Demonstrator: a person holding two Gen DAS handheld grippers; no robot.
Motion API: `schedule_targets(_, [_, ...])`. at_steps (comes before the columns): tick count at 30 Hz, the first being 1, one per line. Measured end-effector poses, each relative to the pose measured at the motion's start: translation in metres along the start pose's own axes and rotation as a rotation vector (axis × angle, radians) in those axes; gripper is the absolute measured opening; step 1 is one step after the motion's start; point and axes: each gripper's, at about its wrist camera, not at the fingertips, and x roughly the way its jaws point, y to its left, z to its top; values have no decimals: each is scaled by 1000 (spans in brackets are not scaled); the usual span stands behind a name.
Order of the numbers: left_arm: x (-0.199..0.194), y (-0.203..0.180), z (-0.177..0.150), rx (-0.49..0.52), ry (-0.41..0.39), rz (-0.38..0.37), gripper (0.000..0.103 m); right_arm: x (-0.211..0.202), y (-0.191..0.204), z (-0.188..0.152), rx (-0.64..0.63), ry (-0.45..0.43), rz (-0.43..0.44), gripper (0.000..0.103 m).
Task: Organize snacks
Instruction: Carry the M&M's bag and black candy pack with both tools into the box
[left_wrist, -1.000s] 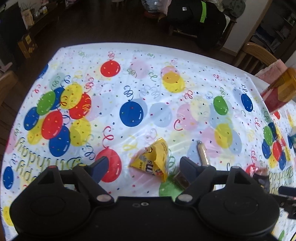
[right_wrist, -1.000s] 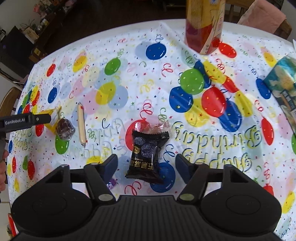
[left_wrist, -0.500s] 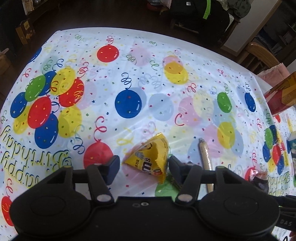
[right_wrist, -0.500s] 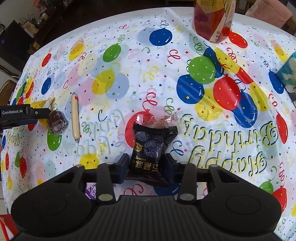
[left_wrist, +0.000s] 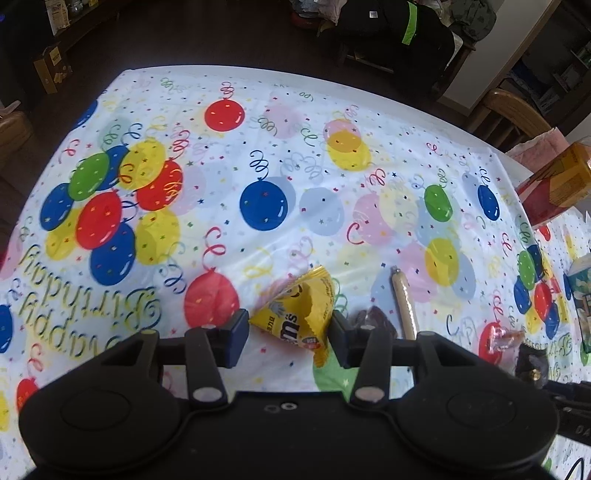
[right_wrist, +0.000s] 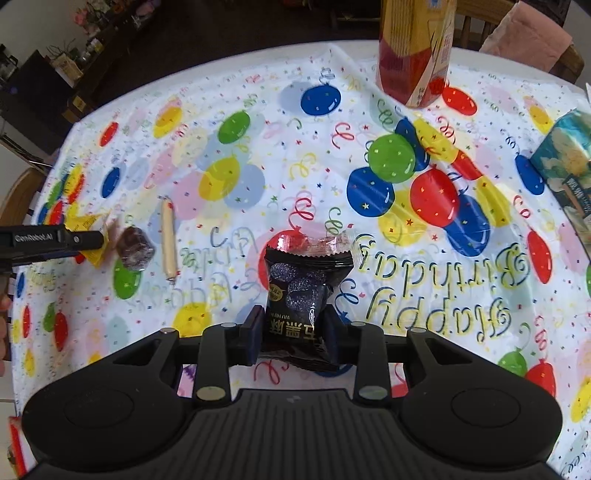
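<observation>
Both packets are straddled by their grippers on the tablecloth (right_wrist: 295, 122).

The black packet (right_wrist: 301, 295) is pinched by the right gripper (right_wrist: 291, 334), long axis pointing away; the yellow packet (left_wrist: 299, 314) is bracketed loosely by the left gripper (left_wrist: 288, 332), tip angled away.

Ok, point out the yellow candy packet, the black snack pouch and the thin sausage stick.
yellow candy packet (left_wrist: 299, 314), left wrist view, printed front.
black snack pouch (right_wrist: 301, 291), right wrist view, middle of the printed front.
sausage stick (right_wrist: 168, 238), right wrist view, mid-length.
</observation>
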Motion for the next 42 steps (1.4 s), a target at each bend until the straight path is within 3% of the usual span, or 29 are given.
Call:
schedule_targets(10, [-60,4,-23,57,-32,-25,45,-69,10,-29,-52,-51,46,32])
schedule_targets(24, [-148,-5,-91,181,-66,-131,45,-161,37,-96,-103,-141,67,32])
schedule_targets(34, [-175,-5,-158,278,-8,-190,45,-183,50,-155,-107,-134,77,32])
schedule_targets(42, [-179,-7,-208,347,50,-210,45,-173,56,-197,-112,-87,78,32])
